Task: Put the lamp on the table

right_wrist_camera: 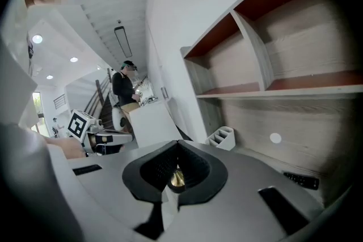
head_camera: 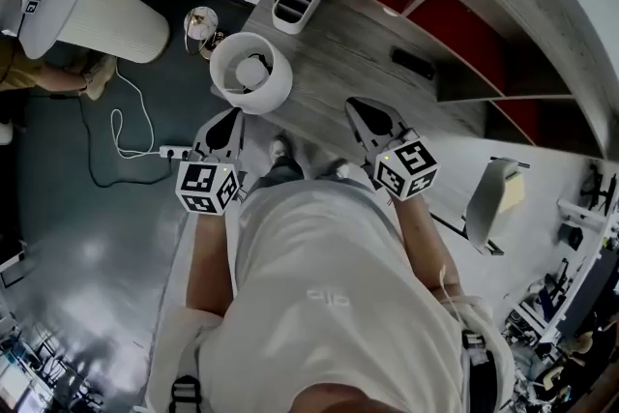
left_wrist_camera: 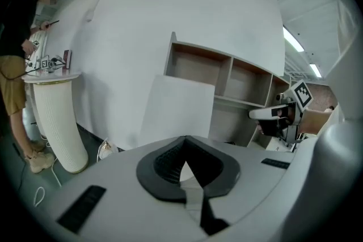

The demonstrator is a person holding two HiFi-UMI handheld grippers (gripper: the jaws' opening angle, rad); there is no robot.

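Seemingly already on the tabletop (head_camera: 358, 63), upper centre of the head view, the white-shaded lamp (head_camera: 250, 73) looks light and dentable, so grip it by its base. Left gripper (head_camera: 232, 118) and right gripper (head_camera: 364, 107) jaws are closed, clear of it

- A grey wood-grain table (head_camera: 338, 44) stands against open shelving (head_camera: 455, 24) with red back panels.
- The floor (head_camera: 58, 208) is dark and glossy, catching reflections.
- A white ribbed pedestal (head_camera: 106, 14) stands on it.
- Strip lights (left_wrist_camera: 292, 39) glow on the ceiling.
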